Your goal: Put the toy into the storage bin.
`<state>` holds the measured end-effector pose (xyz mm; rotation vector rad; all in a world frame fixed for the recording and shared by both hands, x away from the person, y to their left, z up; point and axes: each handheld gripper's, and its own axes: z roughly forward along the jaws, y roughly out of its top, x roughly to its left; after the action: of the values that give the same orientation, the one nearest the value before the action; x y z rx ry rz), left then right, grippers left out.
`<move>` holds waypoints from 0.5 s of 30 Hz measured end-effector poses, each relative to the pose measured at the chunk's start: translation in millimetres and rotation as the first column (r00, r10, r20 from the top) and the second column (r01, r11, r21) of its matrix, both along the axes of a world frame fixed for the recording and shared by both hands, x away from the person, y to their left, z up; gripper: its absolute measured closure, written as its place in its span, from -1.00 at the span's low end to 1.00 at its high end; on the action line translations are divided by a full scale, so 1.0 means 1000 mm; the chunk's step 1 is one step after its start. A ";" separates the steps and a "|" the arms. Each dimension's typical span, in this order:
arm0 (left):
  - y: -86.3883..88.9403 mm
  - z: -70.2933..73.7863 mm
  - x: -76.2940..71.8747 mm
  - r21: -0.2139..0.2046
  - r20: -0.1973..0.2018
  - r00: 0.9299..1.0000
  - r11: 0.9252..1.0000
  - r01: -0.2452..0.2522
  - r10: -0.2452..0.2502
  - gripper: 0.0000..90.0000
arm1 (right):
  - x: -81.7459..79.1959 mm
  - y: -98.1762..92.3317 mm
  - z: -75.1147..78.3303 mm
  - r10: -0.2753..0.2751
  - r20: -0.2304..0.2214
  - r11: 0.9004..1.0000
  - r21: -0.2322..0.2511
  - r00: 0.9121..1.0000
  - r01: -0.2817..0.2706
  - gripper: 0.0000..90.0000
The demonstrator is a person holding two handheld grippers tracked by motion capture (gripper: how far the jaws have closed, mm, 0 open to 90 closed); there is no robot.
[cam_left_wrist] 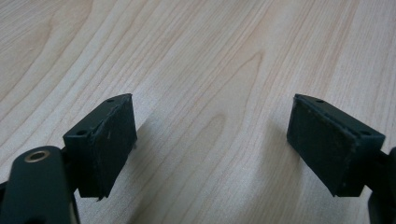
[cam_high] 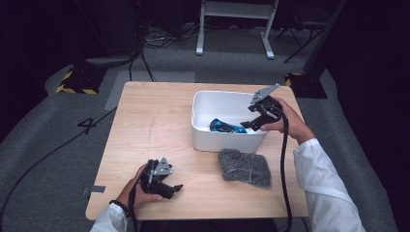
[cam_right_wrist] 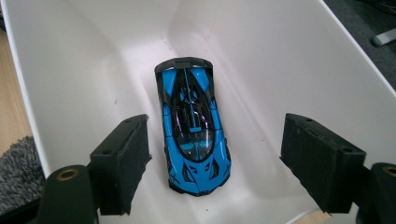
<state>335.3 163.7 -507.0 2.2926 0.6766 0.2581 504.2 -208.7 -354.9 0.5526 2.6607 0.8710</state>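
Toy car [cam_right_wrist: 194,126], likely light, rigid and slick, suits a flank grip; right tongs [cam_right_wrist: 215,158] gape above it, left tongs [cam_left_wrist: 212,144] open, empty.

The blue and black toy car [cam_right_wrist: 194,128] lies on its wheels on the floor of the white bin [cam_right_wrist: 289,60], below the right gripper [cam_right_wrist: 215,161]. It sits lengthwise between the 2 spread jaws, nearer the left one, touching neither.
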 end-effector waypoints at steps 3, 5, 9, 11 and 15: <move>0.000 0.000 0.000 0.001 0.001 1.000 1.000 0.001 -0.001 -0.64 | -0.004 -0.003 0.004 -0.018 0.018 1.000 0.013 1.000 0.017 -0.47; 0.000 0.000 0.000 0.001 0.002 1.000 1.000 0.000 0.000 -0.64 | -0.007 -0.006 0.008 -0.034 0.034 0.999 0.031 0.999 0.032 -0.47; 0.000 0.000 0.000 0.000 0.001 1.000 1.000 -0.001 0.001 -0.64 | -0.015 -0.012 0.015 -0.060 0.057 0.996 0.073 0.997 0.056 -0.47; 0.000 0.000 0.000 0.001 0.002 1.000 1.000 -0.002 0.002 -0.64 | -0.020 -0.015 0.018 -0.058 0.050 0.993 0.110 0.997 0.053 -0.45; 0.000 0.000 0.000 0.000 0.002 1.000 1.000 -0.002 0.002 -0.64 | -0.029 -0.021 0.023 -0.066 0.061 0.988 0.141 0.996 0.057 -0.45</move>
<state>335.4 163.4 -507.0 2.2919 0.6776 0.2614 475.4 -229.6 -331.7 0.6237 2.5246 1.0436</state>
